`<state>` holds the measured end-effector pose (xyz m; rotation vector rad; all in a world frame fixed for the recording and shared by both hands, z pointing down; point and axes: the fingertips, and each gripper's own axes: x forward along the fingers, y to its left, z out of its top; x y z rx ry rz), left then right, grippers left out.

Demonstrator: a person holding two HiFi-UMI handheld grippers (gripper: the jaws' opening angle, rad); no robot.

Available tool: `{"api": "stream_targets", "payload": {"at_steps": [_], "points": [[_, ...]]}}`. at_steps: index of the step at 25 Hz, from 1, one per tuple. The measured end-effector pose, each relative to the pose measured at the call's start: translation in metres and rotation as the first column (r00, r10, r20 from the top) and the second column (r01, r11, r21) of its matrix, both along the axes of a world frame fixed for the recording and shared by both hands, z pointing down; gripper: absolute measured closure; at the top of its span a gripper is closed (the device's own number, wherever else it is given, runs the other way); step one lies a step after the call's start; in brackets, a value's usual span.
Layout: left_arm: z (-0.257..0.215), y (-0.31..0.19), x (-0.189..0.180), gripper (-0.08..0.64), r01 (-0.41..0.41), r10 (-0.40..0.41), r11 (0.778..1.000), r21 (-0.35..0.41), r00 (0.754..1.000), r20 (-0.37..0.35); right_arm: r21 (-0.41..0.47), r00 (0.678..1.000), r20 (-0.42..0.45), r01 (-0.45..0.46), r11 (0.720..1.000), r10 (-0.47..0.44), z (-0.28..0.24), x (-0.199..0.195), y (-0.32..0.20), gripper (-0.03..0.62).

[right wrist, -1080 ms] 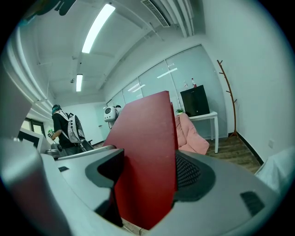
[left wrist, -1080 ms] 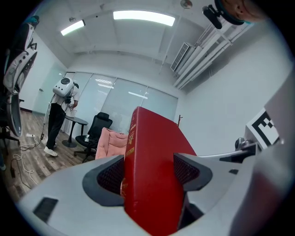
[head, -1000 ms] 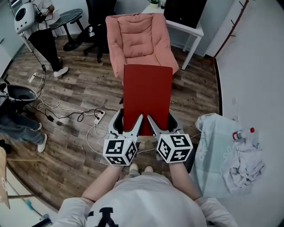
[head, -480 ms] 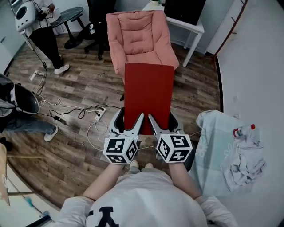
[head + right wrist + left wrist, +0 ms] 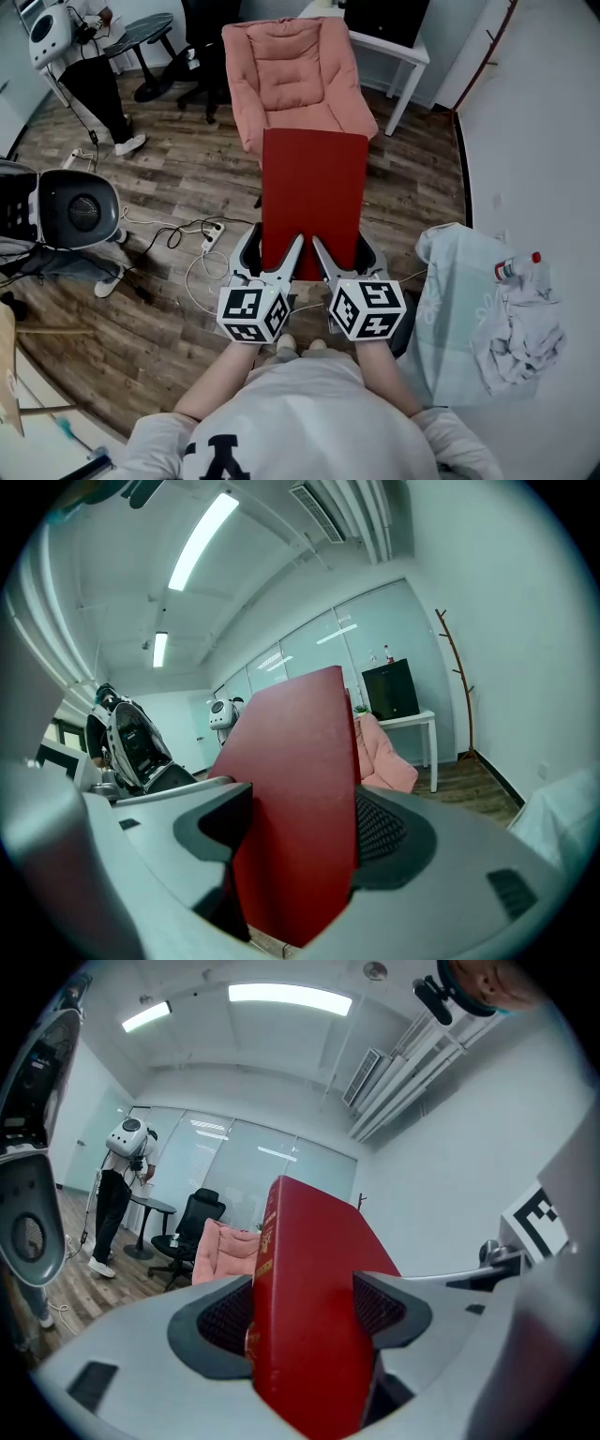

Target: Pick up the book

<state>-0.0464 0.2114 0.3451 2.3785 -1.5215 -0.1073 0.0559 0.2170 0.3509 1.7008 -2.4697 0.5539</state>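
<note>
Pink armchair (image 5: 295,80), white table (image 5: 415,58), floor cables (image 5: 174,231)

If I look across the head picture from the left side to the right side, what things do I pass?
round grey device → white power strip → red book → bottle

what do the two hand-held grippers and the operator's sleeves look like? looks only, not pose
Both match. The left hand-held gripper and right hand-held gripper have light grey bodies with V-shaped jaws, lined with black mesh-textured pads. Each carries a white cube printed with black square markers. The person wears a pale grey short-sleeved shirt with a black print.
</note>
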Motion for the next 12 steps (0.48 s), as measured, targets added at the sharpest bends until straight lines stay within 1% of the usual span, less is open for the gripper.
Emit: {"api": "stream_targets", "payload": {"at_steps": [6, 12], "points": [[-0.0001, 0.0020, -0.0038, 0.238, -0.006, 0.006, 1.000, -0.004, 1.000, -0.001, -0.003, 1.000, 0.000, -0.005, 1.000, 0.005, -0.0003, -0.0039, 0.0027, 0.262], [-0.0039, 0.0026, -0.0031, 0.238, -0.009, 0.009, 1.000, 0.012, 1.000, -0.002, 0.008, 1.000, 0.000, -0.012, 1.000, 0.012, -0.0040, -0.0029, 0.0036, 0.262]]}}
